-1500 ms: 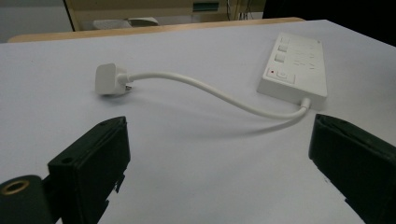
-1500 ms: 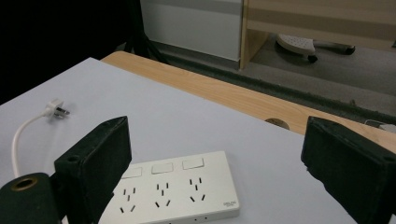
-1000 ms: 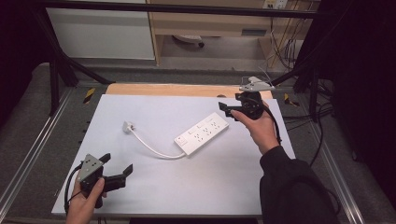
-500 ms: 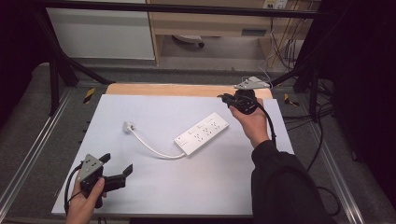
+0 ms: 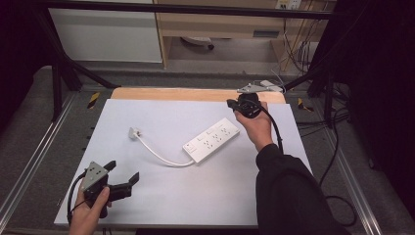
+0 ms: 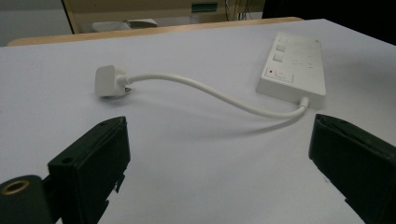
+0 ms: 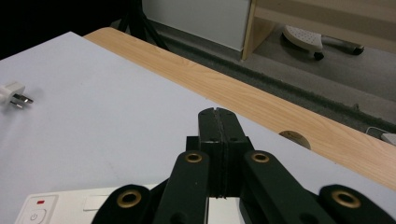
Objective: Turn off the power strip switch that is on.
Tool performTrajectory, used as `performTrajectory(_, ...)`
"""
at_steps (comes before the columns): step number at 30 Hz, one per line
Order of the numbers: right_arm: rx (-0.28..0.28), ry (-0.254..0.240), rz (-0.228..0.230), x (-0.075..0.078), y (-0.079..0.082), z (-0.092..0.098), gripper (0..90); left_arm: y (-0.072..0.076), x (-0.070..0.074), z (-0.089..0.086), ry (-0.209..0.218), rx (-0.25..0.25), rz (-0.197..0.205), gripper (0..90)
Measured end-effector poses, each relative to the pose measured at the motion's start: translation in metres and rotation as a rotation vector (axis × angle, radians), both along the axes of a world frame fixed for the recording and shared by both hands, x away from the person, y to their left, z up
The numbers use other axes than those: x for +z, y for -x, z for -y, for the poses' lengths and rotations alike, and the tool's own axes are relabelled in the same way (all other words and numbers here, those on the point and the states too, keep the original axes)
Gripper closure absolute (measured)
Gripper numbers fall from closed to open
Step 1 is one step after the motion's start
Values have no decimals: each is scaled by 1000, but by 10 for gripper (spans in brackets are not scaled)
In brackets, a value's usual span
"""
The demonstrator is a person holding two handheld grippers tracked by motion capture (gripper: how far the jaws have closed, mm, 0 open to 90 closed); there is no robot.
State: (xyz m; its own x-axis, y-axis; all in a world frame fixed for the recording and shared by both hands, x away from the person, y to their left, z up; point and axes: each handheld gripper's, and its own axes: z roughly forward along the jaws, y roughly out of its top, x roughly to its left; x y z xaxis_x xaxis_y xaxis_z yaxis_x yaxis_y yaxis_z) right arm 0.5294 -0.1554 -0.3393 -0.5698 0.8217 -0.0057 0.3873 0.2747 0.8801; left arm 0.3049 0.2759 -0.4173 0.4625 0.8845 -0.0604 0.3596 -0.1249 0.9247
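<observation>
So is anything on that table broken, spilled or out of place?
Nothing stands out. The white power strip lies flat and slantwise on the white sheet, its cord curving loosely to the unplugged plug. No damage or spill shows.

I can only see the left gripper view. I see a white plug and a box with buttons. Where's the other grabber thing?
Observer: The right gripper is held above the far end of the power strip.
Child: Is it open like mine?
Observer: No, its jaws are pressed together with nothing between them.
Child: What's past the white mat?
Observer: A strip of wooden tabletop with a round hole in it.
</observation>
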Motion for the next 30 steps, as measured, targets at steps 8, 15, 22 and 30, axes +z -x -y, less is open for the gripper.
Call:
performTrajectory(8,-3,19,-27,-11,-8,-6,900,0,0,0,0,-5,1,52)
performTrajectory(15,-7,29,-45,-19,-11,-9,900,0,0,0,-1,-7,1,52)
performTrajectory(22,-4,38,-55,-24,-13,-12,900,0,0,0,-3,-9,0,52)
performTrajectory(30,-1,53,-65,-28,-14,-13,900,-1,0,0,-2,-9,-1,52)
